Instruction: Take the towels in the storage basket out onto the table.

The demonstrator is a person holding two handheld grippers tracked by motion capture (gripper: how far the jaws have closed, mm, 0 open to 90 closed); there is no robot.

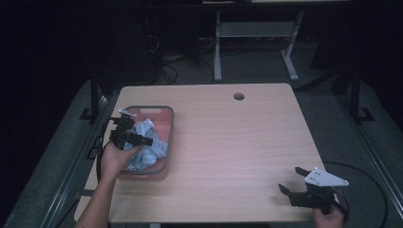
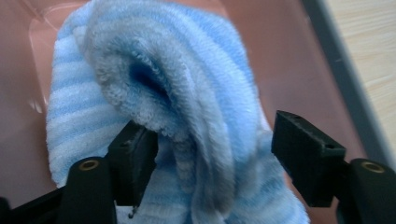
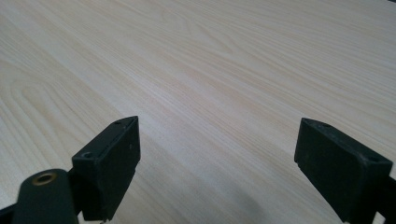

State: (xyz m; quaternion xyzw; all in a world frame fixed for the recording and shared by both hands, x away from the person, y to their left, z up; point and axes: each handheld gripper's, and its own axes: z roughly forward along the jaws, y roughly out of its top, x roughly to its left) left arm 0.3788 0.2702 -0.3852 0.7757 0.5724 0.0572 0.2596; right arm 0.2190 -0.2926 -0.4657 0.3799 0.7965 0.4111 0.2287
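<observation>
A blue-and-white striped towel (image 1: 151, 147) lies bunched in a pink basket with a grey rim (image 1: 169, 135) on the left side of the wooden table (image 1: 228, 142). My left gripper (image 1: 141, 134) reaches into the basket from its left edge. In the left gripper view its jaws stand open around a raised fold of the towel (image 2: 187, 84); the left fingertip (image 2: 133, 154) touches the cloth and the right one stands just clear. My right gripper (image 1: 289, 178) hovers open over bare table near the front right corner, with nothing between its jaws (image 3: 217, 140).
A round cable hole (image 1: 238, 96) sits near the table's far edge. The basket's pink wall (image 2: 289, 56) and grey rim (image 2: 337, 65) run close on the right of the left gripper. Dark floor, cables and a desk frame (image 1: 217, 47) lie beyond the table.
</observation>
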